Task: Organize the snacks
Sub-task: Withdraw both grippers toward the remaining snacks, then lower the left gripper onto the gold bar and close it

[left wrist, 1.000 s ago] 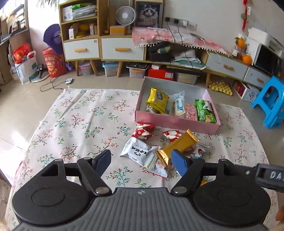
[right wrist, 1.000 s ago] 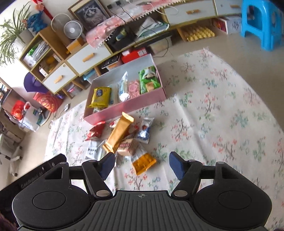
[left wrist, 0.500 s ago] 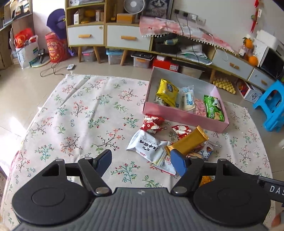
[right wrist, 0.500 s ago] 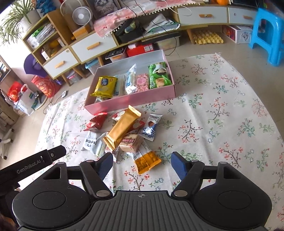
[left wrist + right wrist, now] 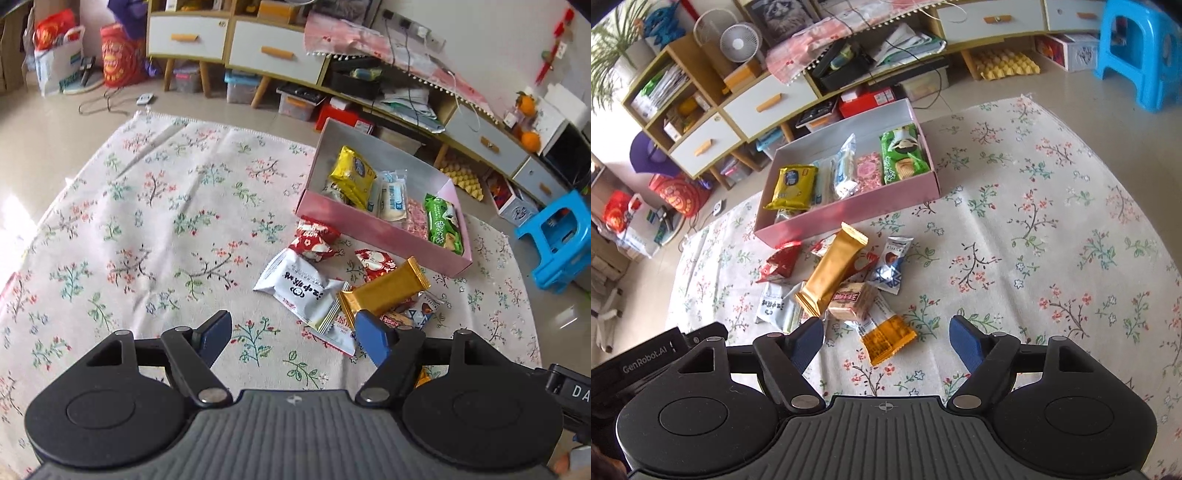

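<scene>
A pink box [image 5: 384,236] [image 5: 849,210] on the floral cloth holds a yellow packet [image 5: 352,177], a white-blue one [image 5: 393,195] and a green one [image 5: 443,225]. In front of it lie loose snacks: a red packet [image 5: 314,240], a white packet [image 5: 299,288] and a gold bar [image 5: 384,291] [image 5: 833,273]. A tan cracker packet [image 5: 849,299], a small blue-white packet [image 5: 892,266] and an orange wafer packet [image 5: 886,336] lie there too. My left gripper [image 5: 293,332] hovers open just short of the white packet. My right gripper [image 5: 886,339] is open above the orange wafer packet, touching nothing.
The floral cloth [image 5: 166,221] stretches bare to the left of the pile and to the right [image 5: 1052,240]. A blue stool [image 5: 557,240] stands past its right edge. Low cabinets [image 5: 757,107] with clutter line the far wall. The other gripper's body [image 5: 646,365] sits at lower left.
My left gripper has sunk and rolled, and the snack pile now looks nearer to it. The right gripper's jaws stand a little wider; that hand has hardly shifted.
</scene>
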`<state>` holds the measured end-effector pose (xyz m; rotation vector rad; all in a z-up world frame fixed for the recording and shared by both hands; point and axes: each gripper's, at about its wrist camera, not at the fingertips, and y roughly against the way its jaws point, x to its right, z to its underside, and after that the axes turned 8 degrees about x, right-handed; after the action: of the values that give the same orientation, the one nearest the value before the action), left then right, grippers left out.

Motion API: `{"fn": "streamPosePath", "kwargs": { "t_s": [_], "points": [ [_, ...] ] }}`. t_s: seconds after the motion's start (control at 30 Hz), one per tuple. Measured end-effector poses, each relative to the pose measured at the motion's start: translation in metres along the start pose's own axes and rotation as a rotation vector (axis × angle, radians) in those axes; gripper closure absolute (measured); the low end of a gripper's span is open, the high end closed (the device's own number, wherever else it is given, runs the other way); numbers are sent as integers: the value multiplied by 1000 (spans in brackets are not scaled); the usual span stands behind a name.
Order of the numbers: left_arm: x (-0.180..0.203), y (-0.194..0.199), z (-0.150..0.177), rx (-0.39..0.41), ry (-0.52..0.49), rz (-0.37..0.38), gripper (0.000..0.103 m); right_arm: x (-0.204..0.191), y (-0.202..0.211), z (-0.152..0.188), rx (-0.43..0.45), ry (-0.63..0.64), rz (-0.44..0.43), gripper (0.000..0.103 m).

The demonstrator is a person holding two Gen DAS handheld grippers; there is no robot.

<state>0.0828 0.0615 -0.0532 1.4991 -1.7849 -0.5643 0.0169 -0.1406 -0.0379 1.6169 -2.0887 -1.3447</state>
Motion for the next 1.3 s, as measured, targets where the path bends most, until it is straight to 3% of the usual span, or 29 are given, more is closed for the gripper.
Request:
{"fn": "streamPosePath", "kwargs": {
  "t_s": [0.17,0.43,0.6,0.87,1.07,1.2,1.3],
  "points": [
    [-8,-10,0,-47,68,35,34,10,-9,-5,-40,-78,-22,26],
    [-3,-18,-1,-44,44,16,34,11,-28,-13,-82,-89,-14,26],
    [10,-20,0,-7,-60,1,32,13,-37,-15,-105,-94,-21,26],
    [45,-39,1,-4,-182,111,29,24,-34,-22,-114,-186,-67,26],
    [77,-72,7,-2,-324,136,24,28,-30,-25,-99,-189,-42,24],
    [89,-86,12,-8,-394,141,25,37,-29,-28,-87,-206,-35,25],
    [99,-96,20,-25,-477,133,37,44,-28,-30,-73,-226,-12,25]
  ]
}}
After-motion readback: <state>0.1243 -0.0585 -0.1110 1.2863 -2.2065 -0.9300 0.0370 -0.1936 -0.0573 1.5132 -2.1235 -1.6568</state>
